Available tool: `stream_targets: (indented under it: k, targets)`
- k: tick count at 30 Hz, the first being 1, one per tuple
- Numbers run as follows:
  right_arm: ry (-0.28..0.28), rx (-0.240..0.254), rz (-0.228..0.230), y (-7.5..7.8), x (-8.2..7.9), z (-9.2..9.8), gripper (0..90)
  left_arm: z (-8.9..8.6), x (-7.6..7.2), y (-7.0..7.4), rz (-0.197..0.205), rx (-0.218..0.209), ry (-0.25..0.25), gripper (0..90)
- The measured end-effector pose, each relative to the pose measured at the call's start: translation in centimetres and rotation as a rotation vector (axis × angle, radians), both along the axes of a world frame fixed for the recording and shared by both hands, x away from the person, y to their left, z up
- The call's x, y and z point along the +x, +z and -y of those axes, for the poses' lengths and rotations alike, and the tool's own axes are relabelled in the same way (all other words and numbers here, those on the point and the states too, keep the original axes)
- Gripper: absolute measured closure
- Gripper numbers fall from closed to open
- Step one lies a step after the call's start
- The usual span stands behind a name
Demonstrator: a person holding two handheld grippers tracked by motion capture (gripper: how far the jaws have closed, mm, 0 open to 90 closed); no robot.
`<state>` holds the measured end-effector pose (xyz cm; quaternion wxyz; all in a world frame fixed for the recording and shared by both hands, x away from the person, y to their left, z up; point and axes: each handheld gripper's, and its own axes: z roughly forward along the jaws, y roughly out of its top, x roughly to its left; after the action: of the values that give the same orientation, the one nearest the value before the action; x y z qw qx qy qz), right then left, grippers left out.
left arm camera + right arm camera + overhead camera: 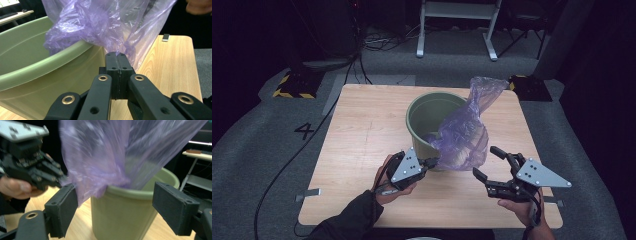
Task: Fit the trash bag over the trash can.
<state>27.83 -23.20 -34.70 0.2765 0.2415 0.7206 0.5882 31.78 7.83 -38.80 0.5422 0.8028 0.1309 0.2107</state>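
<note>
On the wooden table (362, 150) a green bin (424, 112) stands near the middle, and a purple plastic bag (464, 135) hangs over its near rim — part of it inside the bin, part draped down the outside wall, and a crumpled tail rising above the far right of the rim.

At the left, the left hand-held gripper (432, 162) is clamped tight on the bag's lower edge, just beside the bin's outer wall. In the left gripper view its jaws meet with the thin purple film pinched between them (116, 56), the bin's green rim (37, 72) close on the left and bare table (172, 67) on the right. A small metal clip (165, 37) sits at the table's far edge.

Further right, the right hand-held gripper (488, 162) stands open, clear of the bag, its jaws spread wide and nothing between the pads. In the right gripper view the bin and the hanging bag (112, 157) lie straight ahead between the jaws — the bag's draped fold is nearest its left jaw.

Beyond the table lie grey carpet, a black cable (287, 160) trailing off the left side, yellow-and-black striped feet (292, 90) and a white frame (457, 25).
</note>
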Motion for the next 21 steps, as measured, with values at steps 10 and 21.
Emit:
stream_targets:
  k: [10, 21]
  targets:
    - [-0.022, -0.048, -0.034, 0.4, -0.3, 0.8, 20.1, -0.2, 0.2, -0.5, -0.008, 0.001, 0.01, 90.0]
    - [0.008, -0.054, -0.048, 0.7, -1.2, 3.6, 18.1, -0.4, 0.6, -1.0, -0.008, 0.019, 0.022, 90.0]
